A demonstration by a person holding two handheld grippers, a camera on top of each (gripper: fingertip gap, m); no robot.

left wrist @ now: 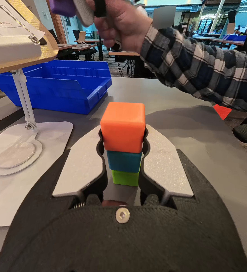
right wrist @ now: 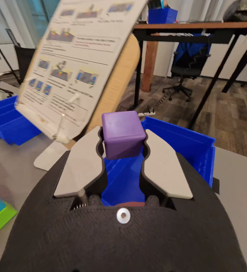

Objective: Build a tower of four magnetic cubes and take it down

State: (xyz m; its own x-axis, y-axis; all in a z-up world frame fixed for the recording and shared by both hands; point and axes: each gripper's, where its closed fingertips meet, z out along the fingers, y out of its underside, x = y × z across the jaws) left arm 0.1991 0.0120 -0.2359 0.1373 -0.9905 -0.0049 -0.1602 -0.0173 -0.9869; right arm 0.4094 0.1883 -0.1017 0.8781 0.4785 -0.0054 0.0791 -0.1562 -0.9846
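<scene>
Cubes stand three high on the table (left wrist: 178, 95): orange cube (left wrist: 122, 126) topmost, pinched by left gripper (left wrist: 122, 139) fingers. Right gripper (right wrist: 122, 141) clamps purple cube (right wrist: 122, 135) above the stack. Light, rigid, smooth; grip flat sides squarely.

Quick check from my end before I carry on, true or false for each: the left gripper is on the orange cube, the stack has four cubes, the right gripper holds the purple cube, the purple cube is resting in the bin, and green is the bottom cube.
1. The left gripper is shut on the orange cube. True.
2. The stack has four cubes. False: three, orange over the teal cube over the green cube.
3. The right gripper holds the purple cube. True.
4. The purple cube rests in the blue bin. False: it is held in the fingers above the bin.
5. Green is the bottom cube. True.
</scene>
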